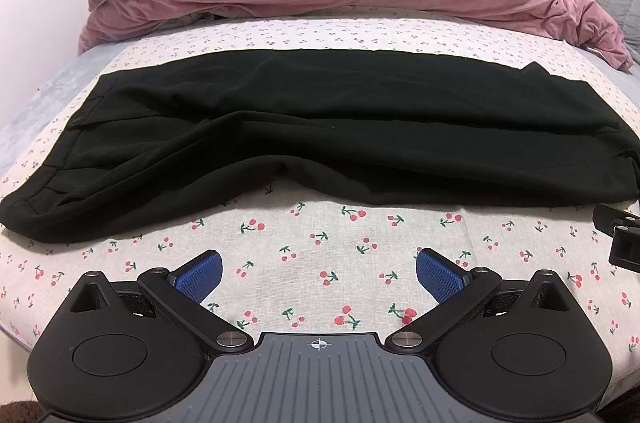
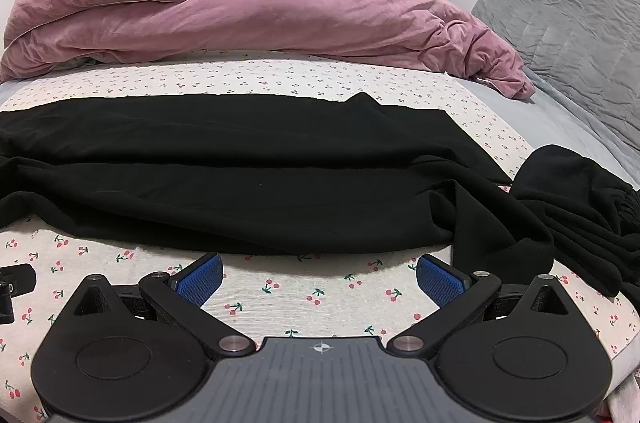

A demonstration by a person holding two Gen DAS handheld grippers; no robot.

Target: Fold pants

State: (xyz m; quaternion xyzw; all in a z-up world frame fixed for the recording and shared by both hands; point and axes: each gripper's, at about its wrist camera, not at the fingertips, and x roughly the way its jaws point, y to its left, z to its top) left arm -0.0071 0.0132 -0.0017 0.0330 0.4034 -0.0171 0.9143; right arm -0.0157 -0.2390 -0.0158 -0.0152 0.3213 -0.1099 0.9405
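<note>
Your left gripper (image 1: 318,269): fingers spread wide, holding nothing, over cherry-print sheet (image 1: 320,235) near bed's front edge. Your right gripper (image 2: 318,273): same, wide and bare. Black pants (image 1: 312,127) lie lengthwise across bed's middle, matte, softly creased. Left view alone shows waistband end with button. Right view alone shows second dark garment (image 2: 580,207) bunched at bed's right edge. Rumpled pink duvet (image 2: 248,11) along far edge.

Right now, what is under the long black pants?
The long black pants lie flat on the cherry-print bedsheet, which shows around their near and far edges. Whatever sits directly beneath the fabric is covered, so it cannot be seen.
</note>
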